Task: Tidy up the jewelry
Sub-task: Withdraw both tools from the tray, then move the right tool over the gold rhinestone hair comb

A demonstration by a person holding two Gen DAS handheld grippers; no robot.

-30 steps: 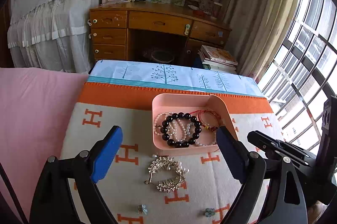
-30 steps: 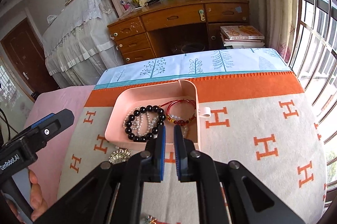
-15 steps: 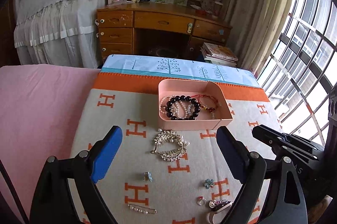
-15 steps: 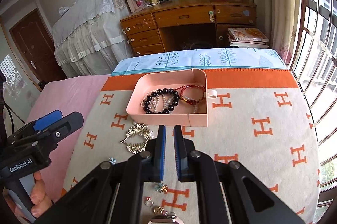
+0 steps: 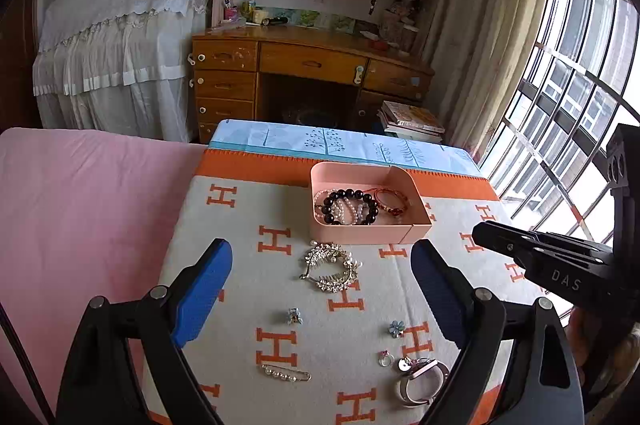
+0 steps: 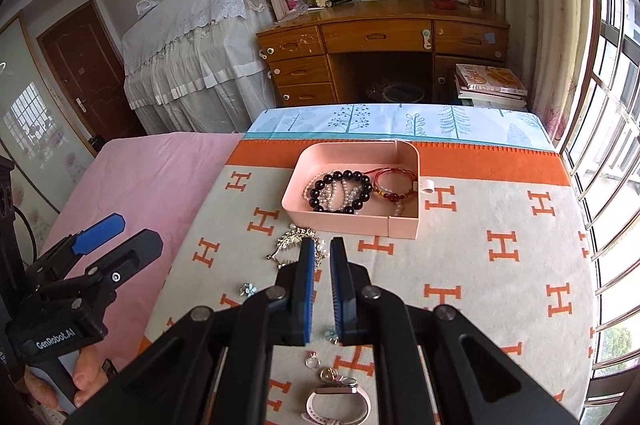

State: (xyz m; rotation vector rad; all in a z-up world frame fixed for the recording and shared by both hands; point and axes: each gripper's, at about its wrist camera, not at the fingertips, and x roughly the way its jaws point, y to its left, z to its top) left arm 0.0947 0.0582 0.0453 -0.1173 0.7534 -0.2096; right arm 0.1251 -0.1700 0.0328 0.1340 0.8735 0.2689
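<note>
Left wrist view: left gripper (image 5: pixel 322 283) hangs wide open and empty above the H-patterned blanket (image 5: pixel 240 225). Between its blue pads lies the silver hair comb (image 5: pixel 330 267), with the pink tray (image 5: pixel 370 235) just beyond, black bead bracelet (image 5: pixel 350 207) and red bracelet (image 5: pixel 392 201) inside. Nearer the pads: pearl pin (image 5: pixel 286 373), small flower charm (image 5: pixel 397 327), ring (image 5: pixel 386 359), watch (image 5: pixel 420 381). Right gripper (image 6: pixel 320 253) is pinched nearly closed, gripping nothing, the tray just ahead of its tips.

The right gripper (image 6: pixel 321 249), jaws nearly together and empty, hovers above an H-patterned blanket (image 6: pixel 500 265), a pink tray (image 6: pixel 400 225) of bracelets (image 6: pixel 340 191) just beyond its tips.
</note>
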